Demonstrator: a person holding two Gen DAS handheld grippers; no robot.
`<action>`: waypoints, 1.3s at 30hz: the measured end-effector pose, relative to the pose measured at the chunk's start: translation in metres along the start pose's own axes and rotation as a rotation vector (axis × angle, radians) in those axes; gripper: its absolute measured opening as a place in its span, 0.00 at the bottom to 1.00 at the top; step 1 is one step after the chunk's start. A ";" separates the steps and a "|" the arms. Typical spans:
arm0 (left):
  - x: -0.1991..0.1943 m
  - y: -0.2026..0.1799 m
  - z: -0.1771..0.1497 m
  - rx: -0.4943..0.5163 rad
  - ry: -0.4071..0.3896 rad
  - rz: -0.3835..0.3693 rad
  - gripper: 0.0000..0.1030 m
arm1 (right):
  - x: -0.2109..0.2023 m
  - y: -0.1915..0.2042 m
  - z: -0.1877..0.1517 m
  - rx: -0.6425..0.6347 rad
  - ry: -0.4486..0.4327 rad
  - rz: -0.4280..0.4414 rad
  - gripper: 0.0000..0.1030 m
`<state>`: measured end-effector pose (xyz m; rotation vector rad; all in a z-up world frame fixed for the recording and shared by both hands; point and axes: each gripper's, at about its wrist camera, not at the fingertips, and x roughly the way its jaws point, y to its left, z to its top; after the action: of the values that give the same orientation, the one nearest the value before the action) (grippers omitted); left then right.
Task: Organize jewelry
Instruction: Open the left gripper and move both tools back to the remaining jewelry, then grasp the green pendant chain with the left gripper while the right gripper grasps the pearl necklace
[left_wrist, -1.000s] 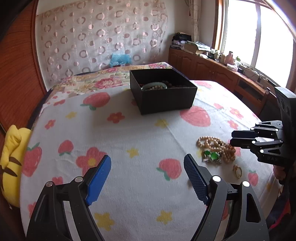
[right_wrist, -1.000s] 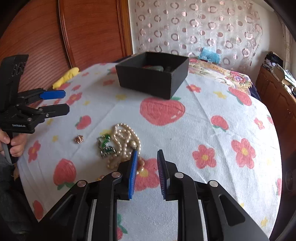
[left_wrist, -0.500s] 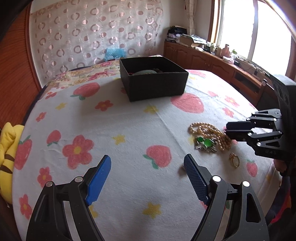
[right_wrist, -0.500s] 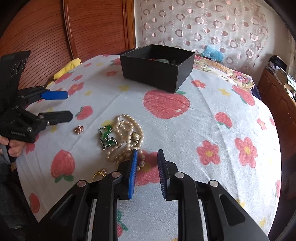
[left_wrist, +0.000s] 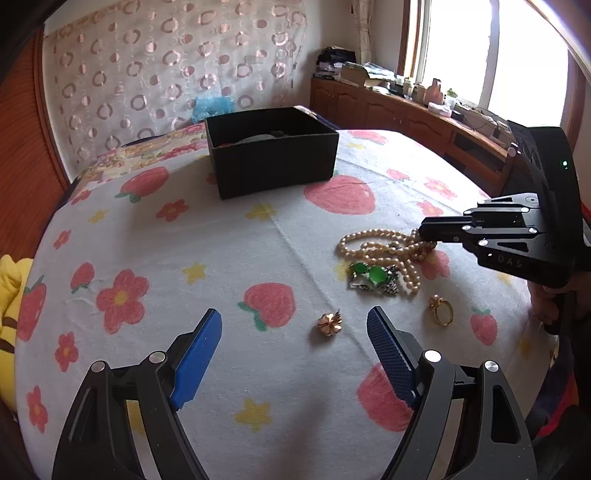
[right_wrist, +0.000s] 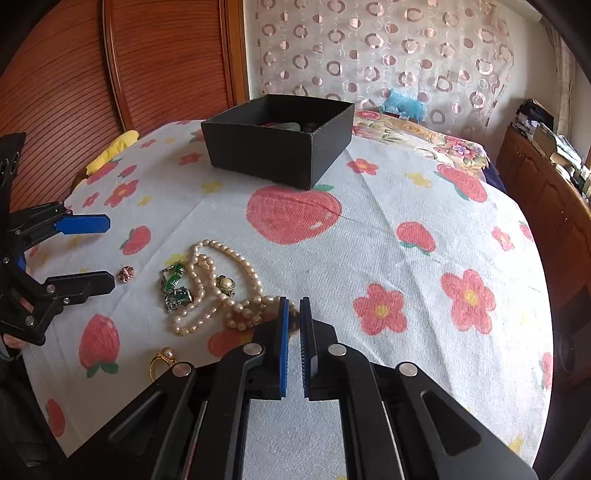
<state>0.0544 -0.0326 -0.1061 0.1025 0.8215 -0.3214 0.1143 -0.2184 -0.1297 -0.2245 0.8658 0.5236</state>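
Observation:
A pearl necklace (left_wrist: 384, 245) (right_wrist: 221, 288) lies in a heap on the strawberry-print cloth, with a green-stone piece (left_wrist: 373, 277) (right_wrist: 173, 282) beside it. A gold ring (left_wrist: 441, 310) (right_wrist: 160, 360) and a small copper flower piece (left_wrist: 330, 322) (right_wrist: 126, 273) lie nearby. A black open box (left_wrist: 273, 158) (right_wrist: 280, 147) stands further back with some items inside. My left gripper (left_wrist: 295, 354) is open, just short of the flower piece. My right gripper (right_wrist: 294, 321) is nearly closed and empty, its tips at the near end of the necklace; it also shows in the left wrist view (left_wrist: 430, 230).
A yellow plush toy (left_wrist: 7, 295) (right_wrist: 110, 151) lies at the bed's left edge by the wooden headboard (right_wrist: 129, 74). A wooden cabinet (left_wrist: 406, 114) with clutter runs under the window. A blue item (right_wrist: 400, 101) sits by the patterned curtain.
Both grippers moved forward and down toward the jewelry. The right gripper's jaws narrowed and now reach the necklace's end. The flower piece came into the left wrist view.

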 end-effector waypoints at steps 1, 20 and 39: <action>-0.001 -0.002 0.000 0.004 -0.004 -0.002 0.75 | 0.000 -0.001 0.000 0.002 0.000 0.003 0.06; 0.025 -0.034 0.029 0.041 0.023 -0.103 0.60 | 0.001 -0.002 -0.001 0.002 -0.001 0.002 0.07; 0.030 -0.032 0.021 0.060 0.056 -0.020 0.31 | 0.002 -0.002 -0.001 0.002 -0.002 0.001 0.07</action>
<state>0.0773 -0.0749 -0.1126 0.1605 0.8692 -0.3633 0.1156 -0.2202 -0.1320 -0.2216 0.8643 0.5244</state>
